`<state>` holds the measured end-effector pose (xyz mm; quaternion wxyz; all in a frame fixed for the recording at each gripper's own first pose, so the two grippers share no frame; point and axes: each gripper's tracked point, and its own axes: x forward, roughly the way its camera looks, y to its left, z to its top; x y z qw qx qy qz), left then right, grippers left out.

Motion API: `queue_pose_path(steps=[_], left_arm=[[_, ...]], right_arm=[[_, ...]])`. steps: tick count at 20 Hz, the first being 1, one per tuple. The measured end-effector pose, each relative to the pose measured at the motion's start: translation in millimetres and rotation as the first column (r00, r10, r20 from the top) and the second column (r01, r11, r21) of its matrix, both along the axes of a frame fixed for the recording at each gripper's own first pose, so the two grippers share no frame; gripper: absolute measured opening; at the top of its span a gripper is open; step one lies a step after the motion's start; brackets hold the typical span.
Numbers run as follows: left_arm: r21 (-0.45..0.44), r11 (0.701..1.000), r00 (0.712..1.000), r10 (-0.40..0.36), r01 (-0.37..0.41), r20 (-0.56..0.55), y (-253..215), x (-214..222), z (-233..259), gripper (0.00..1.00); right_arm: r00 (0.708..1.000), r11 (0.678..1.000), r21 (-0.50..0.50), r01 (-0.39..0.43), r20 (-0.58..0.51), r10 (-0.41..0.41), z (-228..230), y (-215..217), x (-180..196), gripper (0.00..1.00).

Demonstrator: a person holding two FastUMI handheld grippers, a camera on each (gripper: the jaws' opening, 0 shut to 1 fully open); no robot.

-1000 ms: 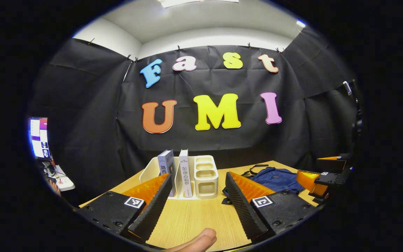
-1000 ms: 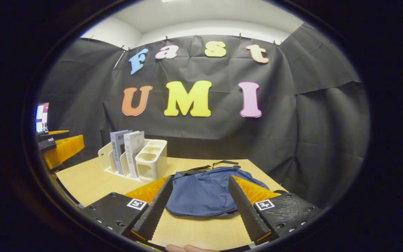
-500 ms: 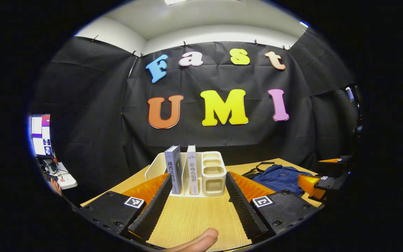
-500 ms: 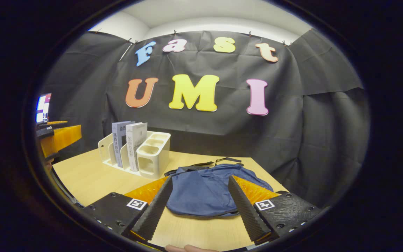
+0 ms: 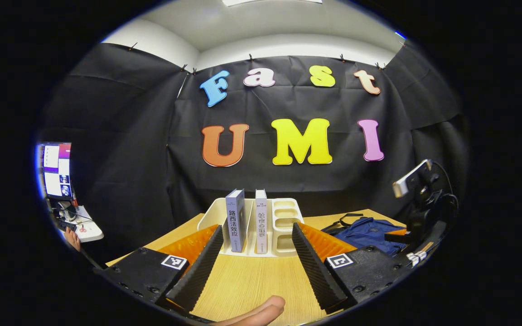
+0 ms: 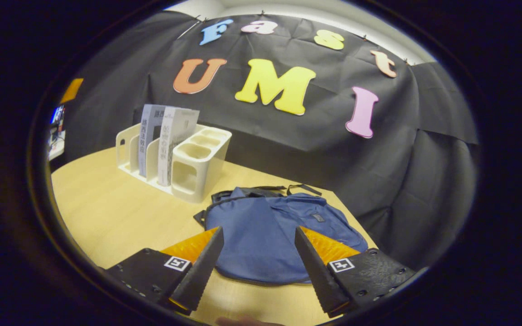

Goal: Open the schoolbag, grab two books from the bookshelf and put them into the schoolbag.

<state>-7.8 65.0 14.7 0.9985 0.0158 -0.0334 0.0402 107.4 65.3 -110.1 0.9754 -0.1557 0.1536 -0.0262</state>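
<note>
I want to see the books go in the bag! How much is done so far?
Nothing is finished yet. The blue schoolbag lies flat on the table, looking closed. Both books stand in the white bookshelf. The right gripper is open above the bag, the left gripper open facing the books. Opening the bag and moving both books remain.

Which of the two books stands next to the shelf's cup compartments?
The white-spined book; the grey-blue book stands one slot farther from the cups.
</note>
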Motion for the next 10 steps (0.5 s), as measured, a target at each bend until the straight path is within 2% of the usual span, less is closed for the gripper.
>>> queue_pose_path(steps=[3, 5, 6, 10], left_arm=[[-0.011, 1.000, 1.000, 0.011, -0.011, -0.016, 8, 4, -5, 0.96], [-0.020, 1.000, 1.000, 0.016, -0.016, -0.021, 13, 5, -7, 0.96], [-0.023, 1.000, 1.000, 0.018, -0.018, -0.023, 16, 6, -8, 0.96], [-0.021, 0.998, 0.998, 0.053, -0.054, -0.028, 30, 4, -8, 0.96]], right_arm=[[0.998, 0.999, -0.045, -0.030, -0.051, 0.028, -20, 30, 19, 0.95], [0.997, 0.994, -0.093, -0.049, -0.071, 0.042, -30, 45, 31, 0.99], [0.996, 0.992, -0.118, -0.053, -0.078, 0.044, -37, 49, 37, 0.94], [0.992, 0.984, -0.174, -0.036, -0.128, 0.014, -66, 49, 61, 0.95]])
